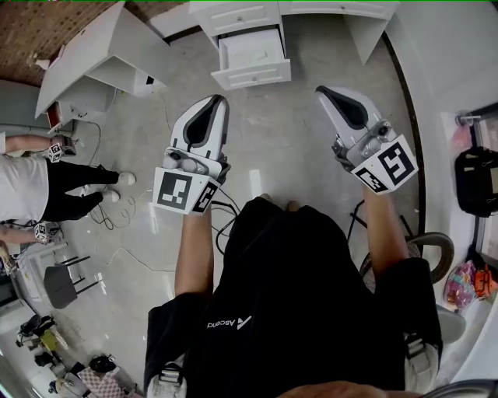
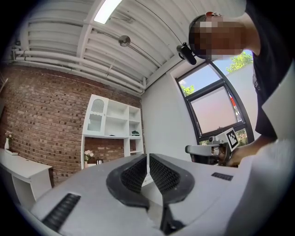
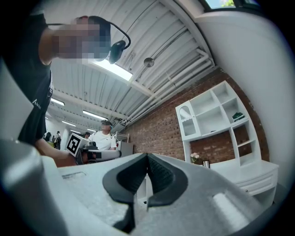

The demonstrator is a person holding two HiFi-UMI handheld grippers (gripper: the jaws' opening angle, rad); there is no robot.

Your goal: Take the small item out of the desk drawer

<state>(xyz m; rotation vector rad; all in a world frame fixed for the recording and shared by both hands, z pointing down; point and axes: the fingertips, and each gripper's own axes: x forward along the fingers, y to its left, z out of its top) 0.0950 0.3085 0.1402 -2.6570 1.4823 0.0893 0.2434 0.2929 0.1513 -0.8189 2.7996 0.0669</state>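
The grey-and-white left gripper (image 1: 221,101) has its jaws closed, the ribbed black pads meeting at the tips with nothing between them; the matching right gripper (image 1: 321,92) is likewise closed and empty. Both point forward and upward, away from the person; their own views show ceiling and brick wall, not the target.

The white panelled desk drawer (image 1: 250,48) stands pulled out of the white desk (image 1: 233,15) at the upper centre of the head view; its front panel faces the person, and its long axis runs left to right across the frame. The small item should be inside it; the interior reads as plain white from here, and the item cannot be made out.

Governing relation: the drawer lies ahead of both jaw sets, above and between them in the head view; the left gripper's tips sit near the drawer's front left corner in the frame; the right gripper's tips lie further off, to the lower right. The left gripper is judged marginally nearer.

Requirement for the coming move: close the gap, tilt the chosen jaws down over the open top, and part them before descent; entry is best made from above, over the front panel.
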